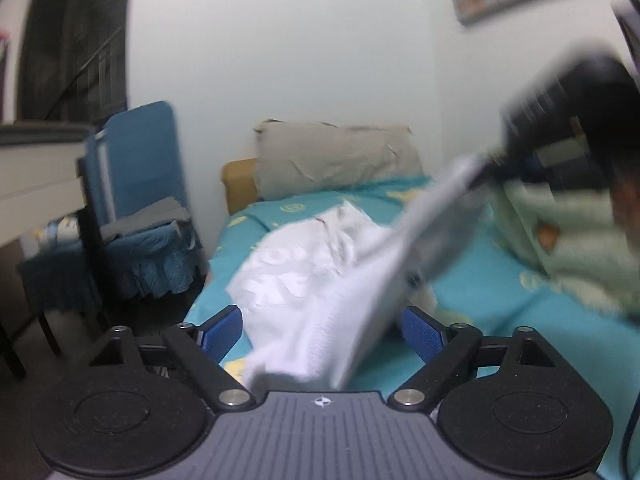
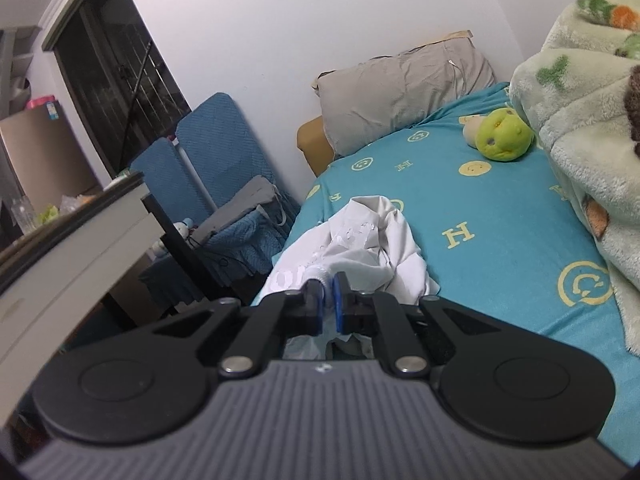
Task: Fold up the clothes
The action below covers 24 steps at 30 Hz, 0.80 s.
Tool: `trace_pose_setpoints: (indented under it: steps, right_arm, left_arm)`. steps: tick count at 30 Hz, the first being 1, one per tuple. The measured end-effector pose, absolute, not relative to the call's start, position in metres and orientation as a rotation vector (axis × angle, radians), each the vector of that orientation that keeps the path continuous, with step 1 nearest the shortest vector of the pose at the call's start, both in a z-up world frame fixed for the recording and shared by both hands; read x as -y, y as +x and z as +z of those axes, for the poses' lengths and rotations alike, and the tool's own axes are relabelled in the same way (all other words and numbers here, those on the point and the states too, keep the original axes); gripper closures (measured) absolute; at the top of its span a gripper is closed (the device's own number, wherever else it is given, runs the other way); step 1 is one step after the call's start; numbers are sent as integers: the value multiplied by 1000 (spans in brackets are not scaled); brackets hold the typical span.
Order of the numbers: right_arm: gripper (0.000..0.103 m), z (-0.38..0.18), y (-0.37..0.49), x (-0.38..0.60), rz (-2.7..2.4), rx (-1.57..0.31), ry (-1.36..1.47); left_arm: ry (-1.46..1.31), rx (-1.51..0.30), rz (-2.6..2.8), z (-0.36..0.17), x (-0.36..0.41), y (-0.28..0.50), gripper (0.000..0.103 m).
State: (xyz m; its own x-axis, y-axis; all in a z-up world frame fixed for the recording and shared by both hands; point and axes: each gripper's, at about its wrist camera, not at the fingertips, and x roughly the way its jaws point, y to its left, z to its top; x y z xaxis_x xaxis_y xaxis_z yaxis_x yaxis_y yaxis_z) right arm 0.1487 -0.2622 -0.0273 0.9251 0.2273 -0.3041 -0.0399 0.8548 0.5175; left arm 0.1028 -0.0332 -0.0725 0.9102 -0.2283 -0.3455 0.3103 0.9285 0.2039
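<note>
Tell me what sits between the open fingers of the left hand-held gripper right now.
In the left wrist view, a ribbed edge of the white garment hangs between the blue pads of the left hand-held gripper, stretched up to the right hand-held gripper.

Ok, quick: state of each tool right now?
Left tool: open, white garment draped between its fingers, not gripped.
Right tool: closed on the white garment's edge.

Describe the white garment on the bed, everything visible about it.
The white garment is a thin, soft-looking fabric with a cracked white print and a ribbed hem or cuff. It lies crumpled on the teal bedsheet, near the bed's left edge. The right gripper is shut on a ribbed edge, pulling a strip taut. In the left wrist view that strip crosses between the open fingers of the left gripper, which does not clamp it.
</note>
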Motion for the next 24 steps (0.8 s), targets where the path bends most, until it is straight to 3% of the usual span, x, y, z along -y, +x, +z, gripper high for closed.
trace_pose_setpoints:
  steps: [4,8,18,24]
  right_arm:
    - [94,-23,144,266,146,-322,561]
    - [94,-26,144,271,119,-317,578]
    - [92,-50,156,251,28,-457,433]
    - [87,-85,171,240,-17,-652,373]
  left_arm:
    - [361,-393,-25,-98,45,129,15]
    - [138,-418,170,-88,8,154,14]
    - [-1,-165,213,-35,-9,124,12]
    - [34,-130,182,-29,1,115,12]
